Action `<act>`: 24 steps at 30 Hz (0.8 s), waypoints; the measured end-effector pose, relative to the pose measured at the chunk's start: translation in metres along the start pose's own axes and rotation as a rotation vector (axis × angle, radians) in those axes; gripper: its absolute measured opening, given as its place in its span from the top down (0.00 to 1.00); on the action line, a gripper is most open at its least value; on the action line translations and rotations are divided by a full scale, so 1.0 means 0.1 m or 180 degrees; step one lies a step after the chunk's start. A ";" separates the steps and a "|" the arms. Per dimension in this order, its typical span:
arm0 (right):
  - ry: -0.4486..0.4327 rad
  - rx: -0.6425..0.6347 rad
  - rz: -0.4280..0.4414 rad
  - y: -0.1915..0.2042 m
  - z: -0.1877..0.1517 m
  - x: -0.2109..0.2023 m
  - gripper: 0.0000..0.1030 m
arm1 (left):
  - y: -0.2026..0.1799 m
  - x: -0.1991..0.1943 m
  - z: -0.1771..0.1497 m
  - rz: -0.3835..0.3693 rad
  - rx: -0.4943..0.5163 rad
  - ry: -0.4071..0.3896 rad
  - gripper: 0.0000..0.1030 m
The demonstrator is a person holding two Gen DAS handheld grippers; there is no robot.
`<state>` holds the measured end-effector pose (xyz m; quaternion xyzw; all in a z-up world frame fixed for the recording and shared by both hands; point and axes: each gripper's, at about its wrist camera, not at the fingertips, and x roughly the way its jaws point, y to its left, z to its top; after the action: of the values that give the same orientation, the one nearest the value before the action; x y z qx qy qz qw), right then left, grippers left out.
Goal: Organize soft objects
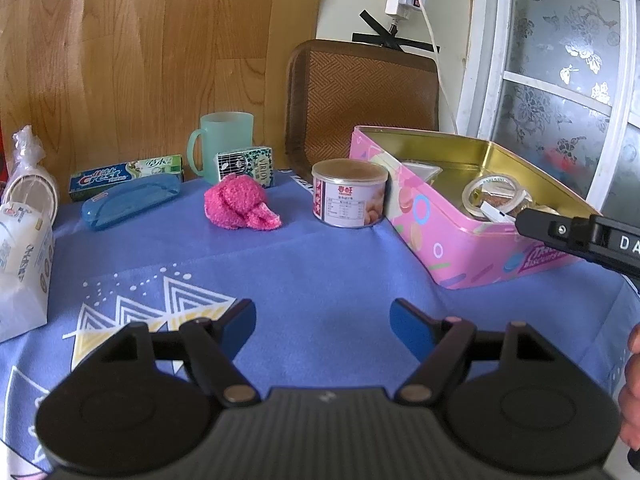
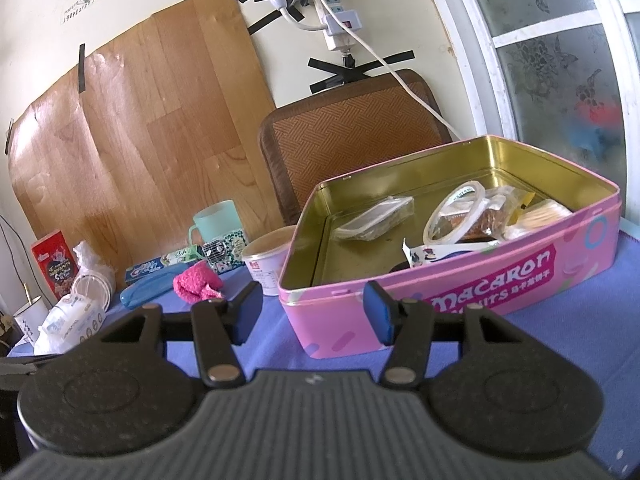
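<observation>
Left wrist view: fuzzy pink sock (image 1: 239, 205) on blue cloth (image 1: 320, 264), both grippers' fingers (image 1: 240, 322) spread, empty.

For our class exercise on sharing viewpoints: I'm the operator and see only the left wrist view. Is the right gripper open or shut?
Observer: The right gripper is open and holds nothing.
Operator: What is printed along the pink tin? A finger blocks it for me.
Observer: The large lettering reads "Macaron".
Operator: Is there anything beyond the bagged cups at far left?
Observer: A red carton stands upright beside them.
</observation>
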<state>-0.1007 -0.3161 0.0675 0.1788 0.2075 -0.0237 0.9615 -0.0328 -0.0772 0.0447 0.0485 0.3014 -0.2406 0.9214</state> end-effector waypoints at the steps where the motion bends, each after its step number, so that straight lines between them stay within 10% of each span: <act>1: 0.0000 -0.0004 0.0003 0.00 0.00 0.00 0.43 | 0.00 0.00 0.00 0.0001 0.0008 -0.0005 0.26; 14: 0.0028 -0.0166 0.0122 0.16 0.05 0.05 0.43 | 0.19 -0.01 -0.01 0.0145 -0.0014 -0.0032 0.25; 24: 0.0425 -0.0686 0.0938 1.03 0.25 0.68 0.41 | 1.26 -0.21 -0.19 0.0905 -0.0541 -0.0236 0.24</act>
<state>-0.0162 -0.2262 0.0955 0.1045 0.2438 0.1517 0.9522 0.0023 0.0461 0.0345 0.0036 0.2765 -0.0831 0.9574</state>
